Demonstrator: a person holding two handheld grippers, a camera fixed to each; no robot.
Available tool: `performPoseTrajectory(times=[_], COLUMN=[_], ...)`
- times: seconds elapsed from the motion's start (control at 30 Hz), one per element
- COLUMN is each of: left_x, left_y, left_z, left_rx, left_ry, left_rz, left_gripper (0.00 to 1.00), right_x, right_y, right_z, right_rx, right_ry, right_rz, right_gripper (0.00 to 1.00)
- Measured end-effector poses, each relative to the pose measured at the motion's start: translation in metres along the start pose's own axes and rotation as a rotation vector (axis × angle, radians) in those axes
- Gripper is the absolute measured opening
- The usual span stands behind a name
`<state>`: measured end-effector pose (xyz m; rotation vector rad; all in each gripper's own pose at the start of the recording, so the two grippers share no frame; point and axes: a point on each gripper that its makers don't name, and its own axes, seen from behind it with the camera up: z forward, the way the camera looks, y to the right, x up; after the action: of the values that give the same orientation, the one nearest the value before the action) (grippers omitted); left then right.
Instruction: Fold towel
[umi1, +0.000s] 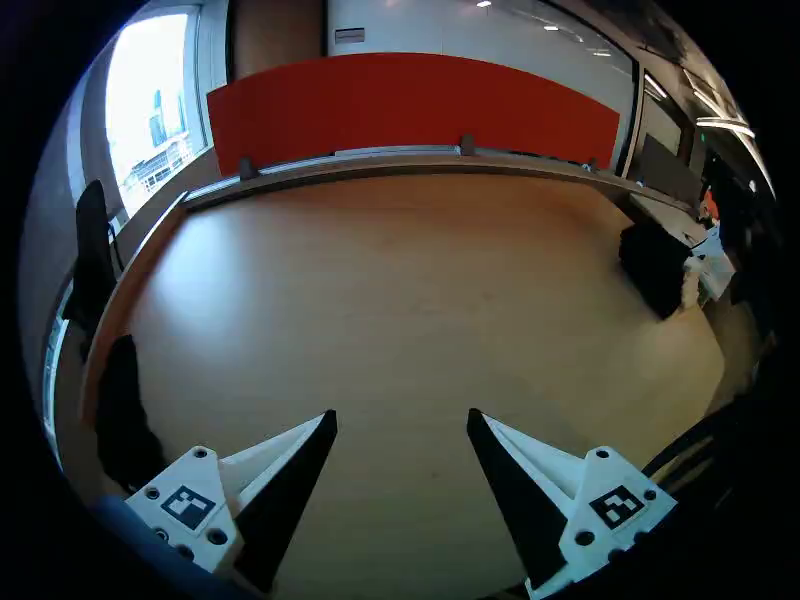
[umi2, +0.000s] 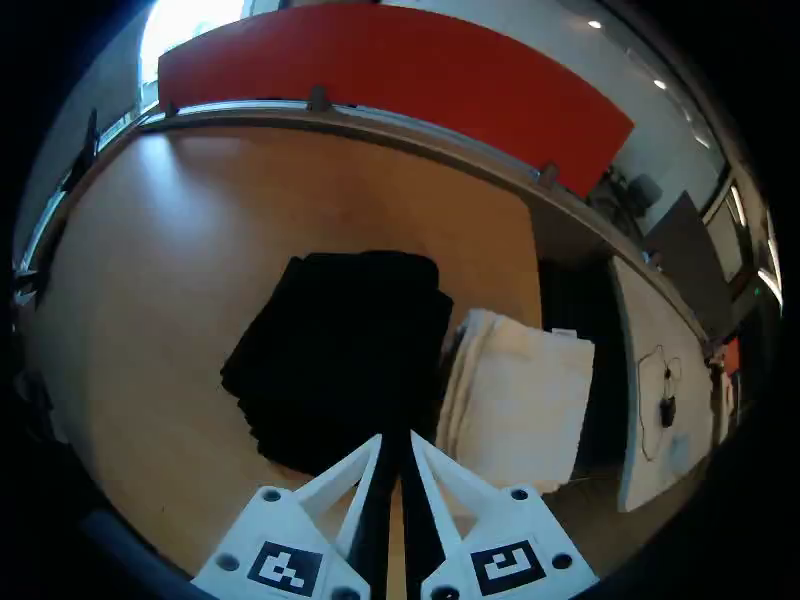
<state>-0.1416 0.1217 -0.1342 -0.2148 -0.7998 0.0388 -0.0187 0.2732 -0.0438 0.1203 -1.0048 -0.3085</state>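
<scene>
- An office room: a window (umi1: 150, 110) on the left, a red partition (umi1: 400, 100) along the back, and a wide wooden bench (umi1: 400, 300) in front of it.
- The left hand-held gripper (umi1: 401, 415) hangs over bare wood with its fingers wide apart and nothing between them.
- In the right gripper view a black towel (umi2: 340, 350) lies on the bench as a thick, layered pile. A white towel (umi2: 525, 400), folded flat, lies just beside it on the right, at the bench's edge.
- The right hand-held gripper (umi2: 395, 437) has its fingers drawn together. Its tips are over the near edge of the black towel, and dark pads against dark cloth hide whether any cloth is pinched.
- Both towels look soft, limp and light, so they would probably sag and slide layer over layer. A corner or a free hem is likely the best hold, one per gripper.
- Each towel's long axis runs from the near side toward the partition, with the black one leaning slightly right at its far end.
</scene>
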Motion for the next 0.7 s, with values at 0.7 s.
performPoseTrajectory(times=[0.7], left_x=[-0.003], left_y=[0.003], left_z=[0.001], left_rx=[0.006], left_ry=[-0.013], left_rz=[0.009], left_gripper=[0.97], right_x=[-0.038], right_y=[0.003], right_z=[0.023], right_rx=[-0.023], right_ry=[-0.051], right_rz=[0.090], right_gripper=[0.05])
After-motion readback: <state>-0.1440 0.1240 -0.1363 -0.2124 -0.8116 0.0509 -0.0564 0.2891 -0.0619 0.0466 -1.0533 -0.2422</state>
